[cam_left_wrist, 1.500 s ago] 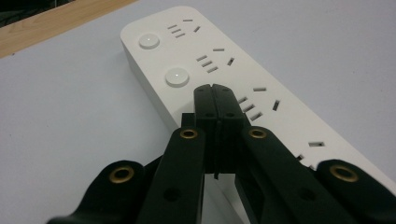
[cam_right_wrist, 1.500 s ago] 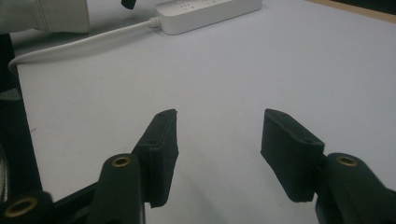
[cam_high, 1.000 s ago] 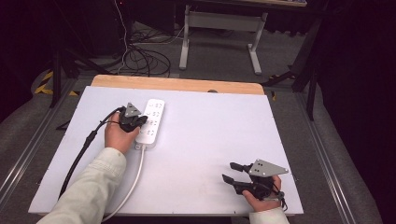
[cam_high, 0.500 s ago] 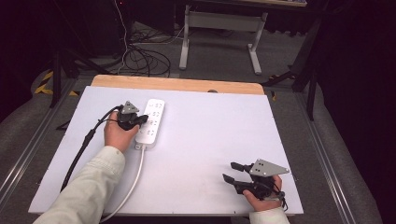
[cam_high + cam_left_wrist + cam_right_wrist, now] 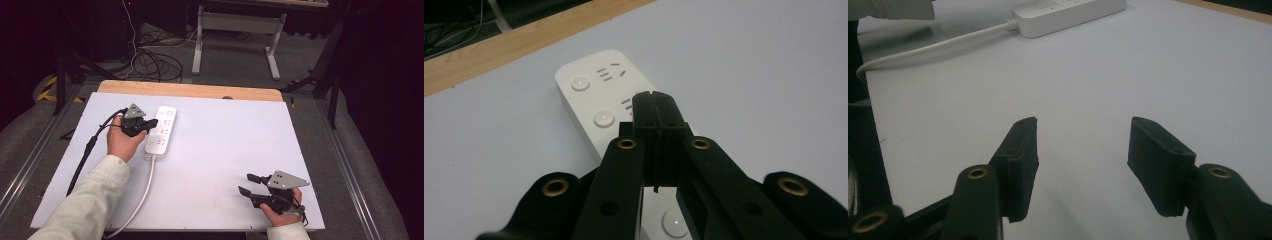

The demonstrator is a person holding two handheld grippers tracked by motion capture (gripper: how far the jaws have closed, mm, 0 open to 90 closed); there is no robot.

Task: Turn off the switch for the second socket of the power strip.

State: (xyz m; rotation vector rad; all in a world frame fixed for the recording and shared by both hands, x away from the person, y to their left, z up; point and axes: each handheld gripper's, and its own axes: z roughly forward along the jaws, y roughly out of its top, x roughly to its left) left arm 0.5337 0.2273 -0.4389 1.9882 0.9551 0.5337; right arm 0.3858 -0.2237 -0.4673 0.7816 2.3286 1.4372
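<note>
Now left gripper (image 5: 150,123) edges forward over power strip (image 5: 161,131), fingers (image 5: 655,117) pressed together, tips above switch row on counter (image 5: 225,145). Looks like button press coming. Right gripper (image 5: 248,183) idle near front edge, fingers apart, empty.

1. A white table (image 5: 225,150) with a wooden far edge (image 5: 190,91) carried everything.
2. A white power strip (image 5: 161,131) lay flat at its far left.
3. The strip's white cord (image 5: 142,195) ran toward the near edge.
</note>
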